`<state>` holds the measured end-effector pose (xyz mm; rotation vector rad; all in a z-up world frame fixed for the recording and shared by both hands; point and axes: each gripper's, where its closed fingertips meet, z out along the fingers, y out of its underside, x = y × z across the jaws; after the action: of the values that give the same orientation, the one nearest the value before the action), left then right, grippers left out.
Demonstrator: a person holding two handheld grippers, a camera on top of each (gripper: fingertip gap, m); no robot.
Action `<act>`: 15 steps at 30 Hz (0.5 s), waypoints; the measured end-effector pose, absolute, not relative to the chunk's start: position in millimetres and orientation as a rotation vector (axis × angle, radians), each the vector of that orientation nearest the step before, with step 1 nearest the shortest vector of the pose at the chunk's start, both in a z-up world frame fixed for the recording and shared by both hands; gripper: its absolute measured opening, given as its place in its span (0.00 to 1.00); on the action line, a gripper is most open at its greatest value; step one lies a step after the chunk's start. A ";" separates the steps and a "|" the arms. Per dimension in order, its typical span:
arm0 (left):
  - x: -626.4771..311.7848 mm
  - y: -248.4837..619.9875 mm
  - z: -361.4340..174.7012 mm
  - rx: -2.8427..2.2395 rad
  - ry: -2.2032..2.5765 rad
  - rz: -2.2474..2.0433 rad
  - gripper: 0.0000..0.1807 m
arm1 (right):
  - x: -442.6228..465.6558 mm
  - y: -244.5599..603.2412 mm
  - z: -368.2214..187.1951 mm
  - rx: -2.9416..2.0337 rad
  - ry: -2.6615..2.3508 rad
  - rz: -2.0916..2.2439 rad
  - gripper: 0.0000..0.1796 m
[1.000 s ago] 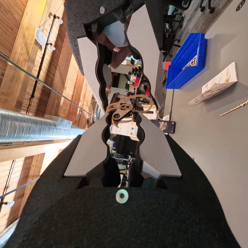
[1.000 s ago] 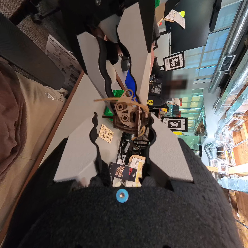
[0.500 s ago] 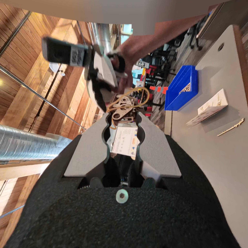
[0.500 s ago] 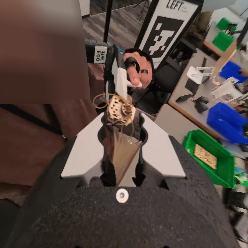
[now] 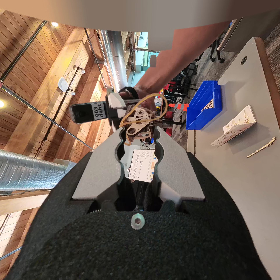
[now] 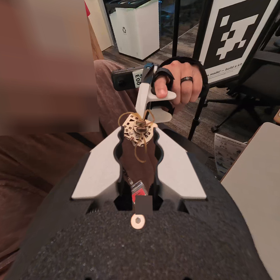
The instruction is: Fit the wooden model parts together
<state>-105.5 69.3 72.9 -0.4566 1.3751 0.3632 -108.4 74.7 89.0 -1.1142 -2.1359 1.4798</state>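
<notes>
— Since the earlier frame, both grippers were turned, and the right gripper (image 5: 116, 115) is now seen from the side.

— What is held?

— The wooden model (image 5: 140, 123) is clamped by the left gripper (image 5: 139, 131) jaws and also by the right gripper's jaws, in the air. A rubber band (image 5: 151, 98) is looped over it. Farther off, a blue bin (image 5: 203, 106) is seen on the desk (image 5: 242, 181).

Readable markings are present but not transcribed. A white label (image 5: 99, 111) sits on the right claw's camera body. A printed sheet (image 5: 142, 165) and a black-and-white marker board (image 6: 236, 34) carry text. A white bin (image 6: 136, 30) bears a recycling symbol.
</notes>
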 end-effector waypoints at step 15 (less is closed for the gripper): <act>-109.1 82.9 79.0 -0.518 1.342 0.436 0.19 | -120.1 88.7 96.4 -1.142 -1.992 1.269 0.11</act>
<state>-109.1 82.9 79.0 -0.5180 1.3420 0.4361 -120.1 88.7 96.4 -1.1416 -1.9919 1.2691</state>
